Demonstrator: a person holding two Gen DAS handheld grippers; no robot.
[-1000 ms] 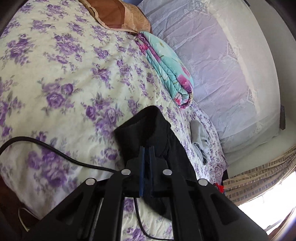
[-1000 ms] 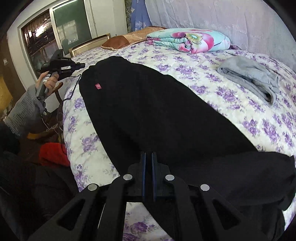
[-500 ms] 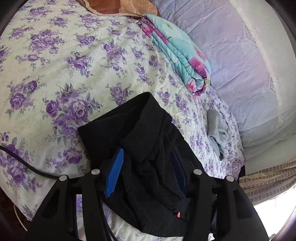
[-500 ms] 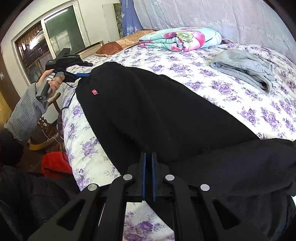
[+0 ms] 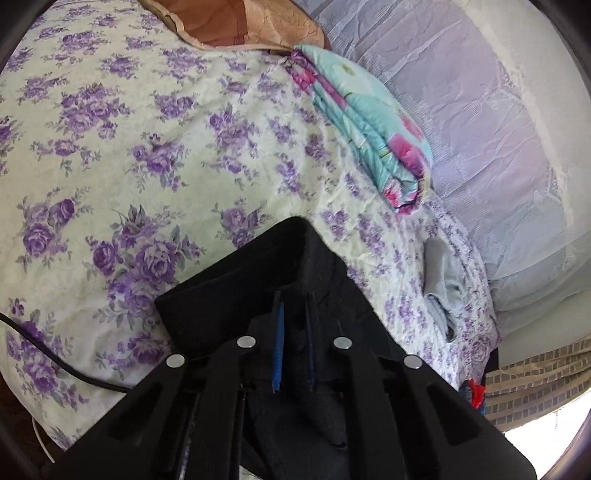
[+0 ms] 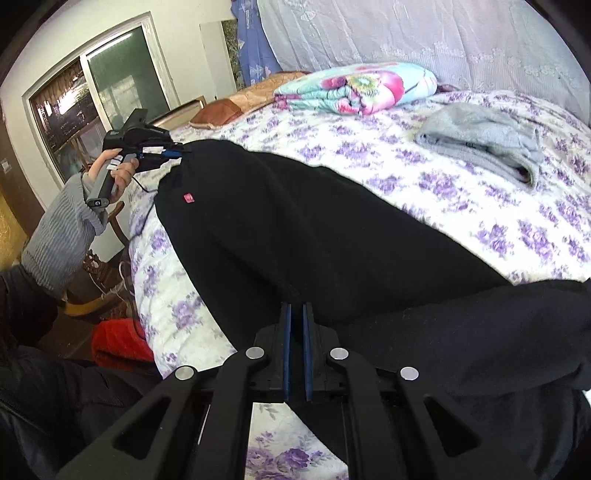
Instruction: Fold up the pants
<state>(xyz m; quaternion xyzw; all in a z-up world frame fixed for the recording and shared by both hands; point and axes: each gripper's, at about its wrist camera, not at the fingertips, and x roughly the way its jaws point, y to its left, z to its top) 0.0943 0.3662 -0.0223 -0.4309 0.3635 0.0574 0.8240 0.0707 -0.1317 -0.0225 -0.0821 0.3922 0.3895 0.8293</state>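
Black pants (image 6: 303,229) lie stretched across the floral bed, with a small red label (image 6: 188,198) near the far end. My left gripper (image 5: 294,301) is shut on the far end of the pants (image 5: 236,284); in the right wrist view it (image 6: 173,153) sits at the pants' far corner, held by a hand. My right gripper (image 6: 296,314) is shut on the pants' near edge, where a fold of black cloth (image 6: 498,332) lies over to the right.
The bed (image 5: 110,147) has a purple-flowered sheet. A folded turquoise quilt (image 6: 354,86), a brown pillow (image 5: 236,22) and a grey garment (image 6: 484,140) lie on it. A black cable (image 5: 55,358) runs along the bed edge. A red cloth (image 6: 118,345) lies on the floor.
My left gripper opened wide over the pants' end half a second ago and has now closed on it. The right gripper has stayed shut on the near edge.
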